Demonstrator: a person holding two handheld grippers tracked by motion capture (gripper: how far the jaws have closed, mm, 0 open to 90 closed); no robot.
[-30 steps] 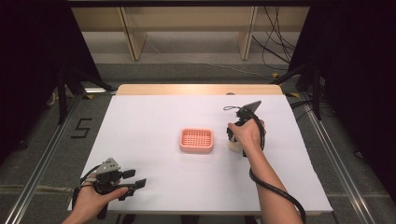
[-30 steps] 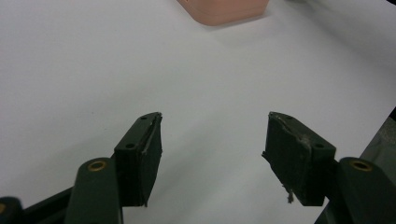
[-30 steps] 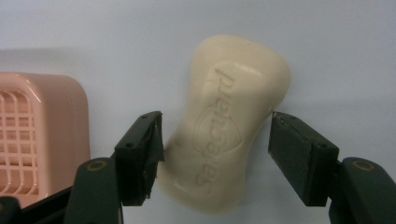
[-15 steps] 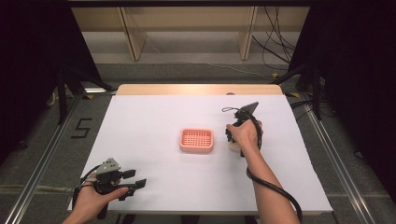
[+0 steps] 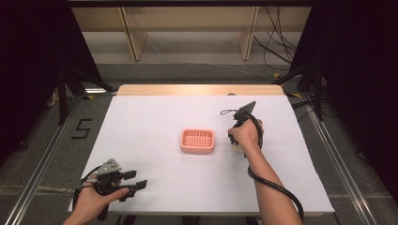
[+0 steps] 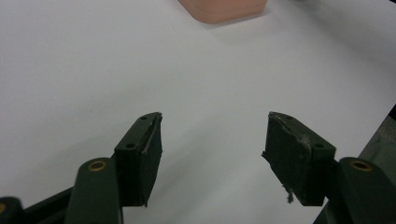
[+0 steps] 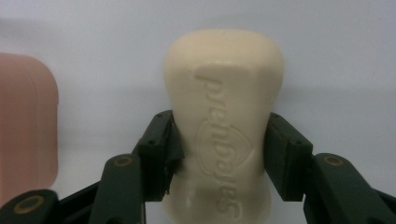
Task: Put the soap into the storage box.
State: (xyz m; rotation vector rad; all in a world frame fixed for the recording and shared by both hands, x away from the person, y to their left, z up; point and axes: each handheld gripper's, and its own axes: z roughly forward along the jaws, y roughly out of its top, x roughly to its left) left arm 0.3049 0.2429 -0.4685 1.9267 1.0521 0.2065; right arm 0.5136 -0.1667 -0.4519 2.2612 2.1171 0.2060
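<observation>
Right gripper, its jaws just closed in, pinches a cream soap bar at its narrow waist; the bar lies on the white table, just right of the pink soap dish. Left gripper rests near the table's front-left corner, jaws spread with nothing between them.

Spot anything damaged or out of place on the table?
One thing: the left tongs have a chipped, frayed pad, with a shred hanging from its lower edge. The soap bar sits squarely between the right tongs, and the pink soap dish lies flat.
</observation>
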